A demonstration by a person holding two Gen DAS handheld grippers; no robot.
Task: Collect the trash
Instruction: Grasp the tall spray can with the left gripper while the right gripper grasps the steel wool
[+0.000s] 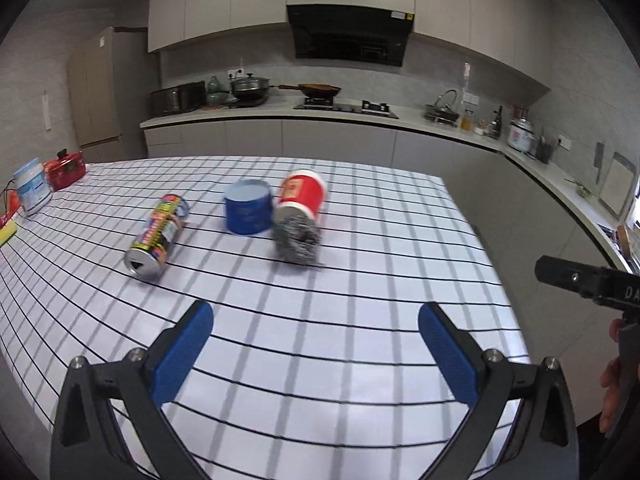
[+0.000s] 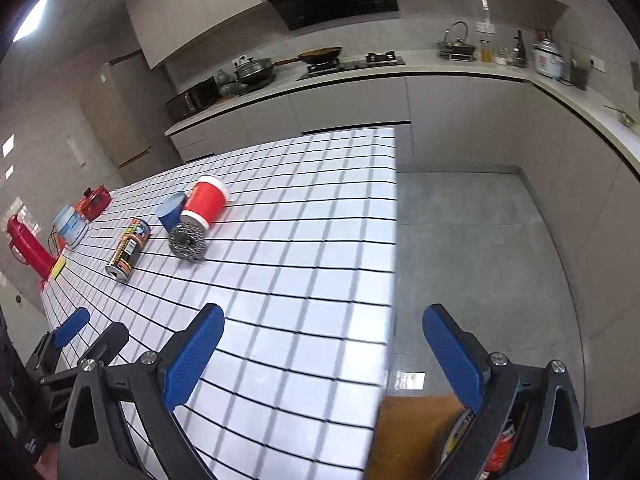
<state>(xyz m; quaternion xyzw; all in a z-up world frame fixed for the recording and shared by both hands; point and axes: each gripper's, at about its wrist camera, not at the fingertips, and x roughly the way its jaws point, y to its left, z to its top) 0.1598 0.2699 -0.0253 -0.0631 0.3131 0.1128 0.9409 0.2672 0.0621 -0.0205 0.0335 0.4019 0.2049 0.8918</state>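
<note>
On the checked tablecloth (image 1: 320, 340) lie a toppled drink can (image 1: 157, 236), a blue round tub (image 1: 248, 208), a red paper cup (image 1: 303, 196) on its side and a steel wool scourer (image 1: 297, 238) in front of the cup. My left gripper (image 1: 316, 320) hovers open over the near part of the table, well short of them, holding nothing. In the right wrist view the can (image 2: 129, 249), tub (image 2: 172, 211), cup (image 2: 206, 200) and scourer (image 2: 186, 241) sit far left. My right gripper (image 2: 323, 326) is open and empty at the table's right edge.
A white jar (image 1: 32, 192), a red box (image 1: 66, 170) and a yellow sponge (image 1: 8, 232) stand at the table's left end, with a red flask (image 2: 30, 245) beside them. A brown bin (image 2: 416, 436) with trash stands on the floor below the right edge. Kitchen counters run behind.
</note>
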